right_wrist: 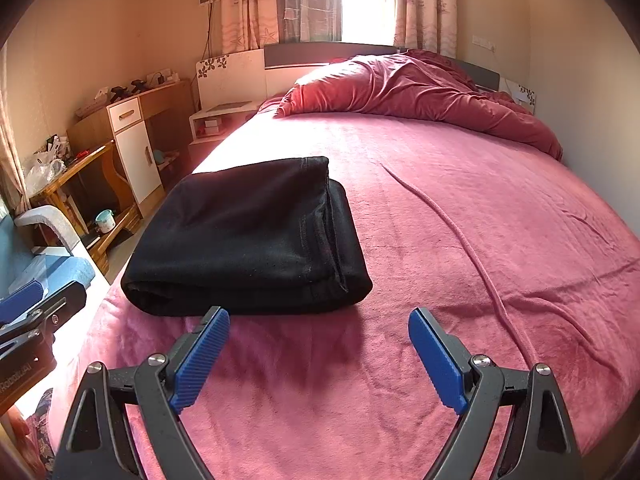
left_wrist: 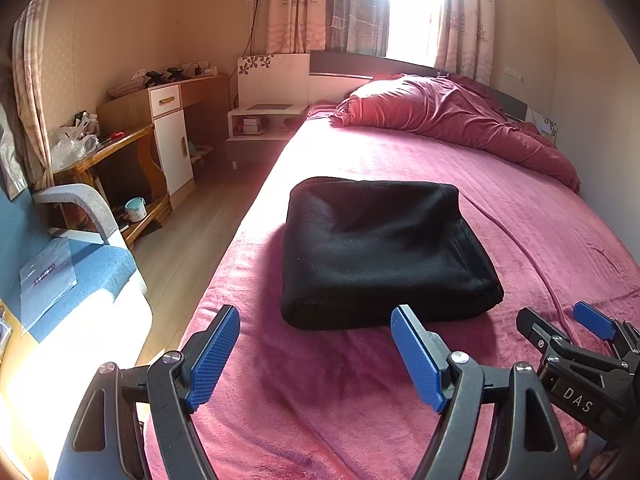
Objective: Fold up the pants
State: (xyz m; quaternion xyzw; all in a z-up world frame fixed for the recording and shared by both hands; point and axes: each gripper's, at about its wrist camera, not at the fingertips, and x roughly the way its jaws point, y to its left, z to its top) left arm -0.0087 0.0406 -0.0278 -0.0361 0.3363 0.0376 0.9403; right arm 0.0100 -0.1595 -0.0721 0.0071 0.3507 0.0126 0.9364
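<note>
Black pants (left_wrist: 384,252), folded into a compact stack, lie on the pink bedspread (left_wrist: 520,208). Left gripper (left_wrist: 316,354) and right gripper (right_wrist: 320,354) hover just before them, jaws wide apart, empty.

one pair of black pants (left_wrist: 380,252), folded; one bed (left_wrist: 540,220); one crumpled red duvet (left_wrist: 460,116); two tools, the left tool (left_wrist: 316,354) and the right tool (right_wrist: 320,354), each with two blue pads; one teal cup (left_wrist: 135,209); one blue sofa (left_wrist: 92,272)
</note>
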